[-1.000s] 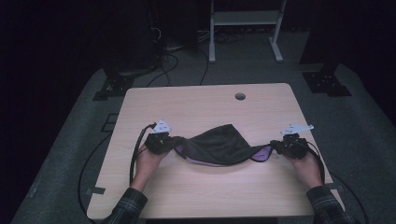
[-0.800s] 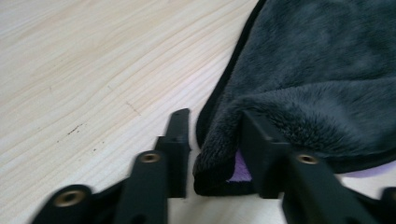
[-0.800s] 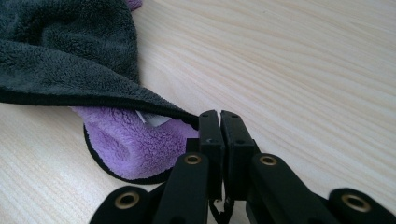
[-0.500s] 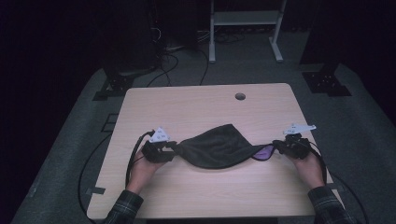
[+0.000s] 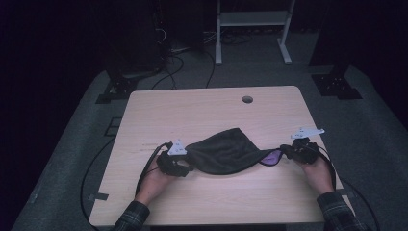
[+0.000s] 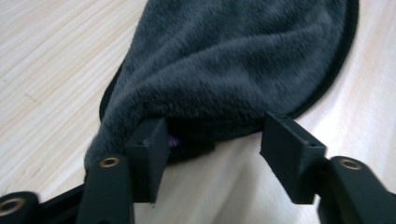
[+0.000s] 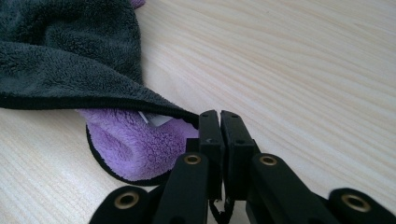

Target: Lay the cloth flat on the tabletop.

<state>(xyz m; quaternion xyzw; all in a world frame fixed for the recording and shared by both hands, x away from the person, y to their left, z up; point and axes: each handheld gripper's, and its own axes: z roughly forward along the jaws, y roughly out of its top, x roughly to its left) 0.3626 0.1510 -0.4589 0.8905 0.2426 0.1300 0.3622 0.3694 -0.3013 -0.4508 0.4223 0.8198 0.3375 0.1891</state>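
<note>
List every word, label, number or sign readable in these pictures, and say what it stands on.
None can be read.
The white tag tucked in the cloth near the right gripper: no print can be made out.
The table: bare wood, no lettering.

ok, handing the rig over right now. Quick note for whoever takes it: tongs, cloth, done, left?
Left tongs: open, jaws have just been opening; the cloth's corner lies between them, touching one jaw, not pinched.
Right tongs: shut on the cloth's other corner, low at the table.
Cloth: dark grey with a purple underside, bunched in a mound mid-table between the two hands.
Done: left corner let go on the table.
Left: probably release the right corner, then flatten or fold the cloth; it is not lying flat yet.
</note>
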